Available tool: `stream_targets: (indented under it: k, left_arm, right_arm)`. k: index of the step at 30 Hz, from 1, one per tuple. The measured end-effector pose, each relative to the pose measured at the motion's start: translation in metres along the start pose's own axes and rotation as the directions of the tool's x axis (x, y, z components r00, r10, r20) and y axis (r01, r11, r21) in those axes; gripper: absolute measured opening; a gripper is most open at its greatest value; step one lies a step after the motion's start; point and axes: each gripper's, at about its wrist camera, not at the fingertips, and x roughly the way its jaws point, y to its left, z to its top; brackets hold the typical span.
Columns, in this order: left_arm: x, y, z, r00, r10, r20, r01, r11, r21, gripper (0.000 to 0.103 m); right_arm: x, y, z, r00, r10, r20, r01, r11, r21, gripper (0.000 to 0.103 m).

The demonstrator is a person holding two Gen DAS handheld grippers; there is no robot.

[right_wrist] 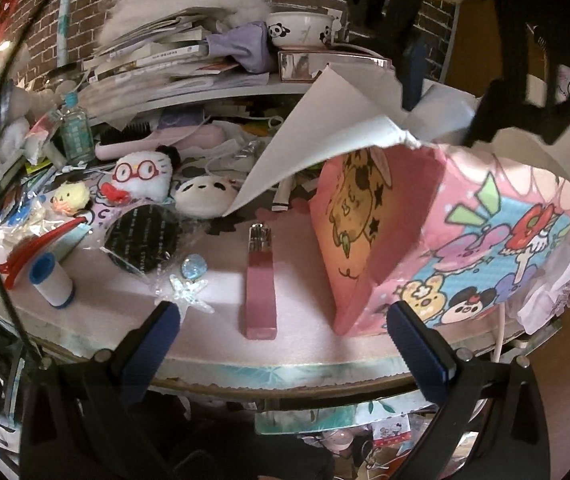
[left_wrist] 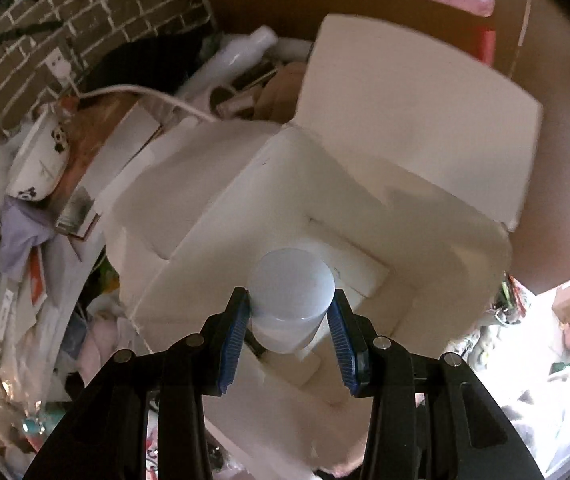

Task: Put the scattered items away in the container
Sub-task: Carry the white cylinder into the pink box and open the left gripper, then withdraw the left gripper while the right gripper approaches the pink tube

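Observation:
My left gripper is shut on a pale white cylindrical bottle, held above the open mouth of a box with white inner walls. In the right wrist view the same box shows its pink cartoon-printed outside, flaps up, with the left gripper's dark frame above it. My right gripper is open at the table's front edge, nothing between its fingers. Ahead of it lies a pink lip-gloss tube. Left of that are a blue-and-white roll, a black round compact and a clear star charm.
Small plush toys and a panda plush lie behind the scattered items. A shelf carries stacked books, a panda bowl and purple cloth. A glass bottle stands at left. Brick wall behind; clutter under the table edge.

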Motion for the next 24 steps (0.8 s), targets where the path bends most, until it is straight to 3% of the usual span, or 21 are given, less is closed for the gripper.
stream_targets:
  k: [6, 13, 17, 22, 24]
  left_arm:
    - [0.025, 0.007, 0.003, 0.996, 0.040, -0.085, -0.040, 0.999, 0.004, 0.036]
    - [0.033, 0.004, -0.002, 0.992, 0.055, -0.109, -0.052, 0.998, 0.028, 0.037]
    - [0.016, 0.000, -0.005, 0.994, 0.087, -0.065, -0.084, 0.995, 0.044, 0.066]
    - [-0.027, 0.004, -0.019, 0.996, 0.072, 0.043, -0.073, 0.997, 0.026, 0.080]
    - [-0.045, 0.007, -0.030, 0.991, 0.089, 0.098, -0.091, 0.996, 0.018, 0.080]
  right_arm:
    - [0.001, -0.002, -0.002, 1.000, 0.008, -0.007, -0.008, 1.000, 0.006, 0.103]
    - [0.000, -0.002, -0.003, 1.000, 0.010, -0.010, -0.010, 1.000, 0.009, 0.103]
    - [-0.001, -0.003, -0.004, 1.000, 0.017, -0.011, -0.017, 1.000, 0.012, 0.103]
    - [-0.003, -0.004, -0.001, 1.000, 0.027, 0.001, -0.027, 0.999, 0.024, 0.103]
    - [-0.006, -0.002, 0.000, 1.000, 0.028, 0.010, -0.029, 0.999, 0.023, 0.103]
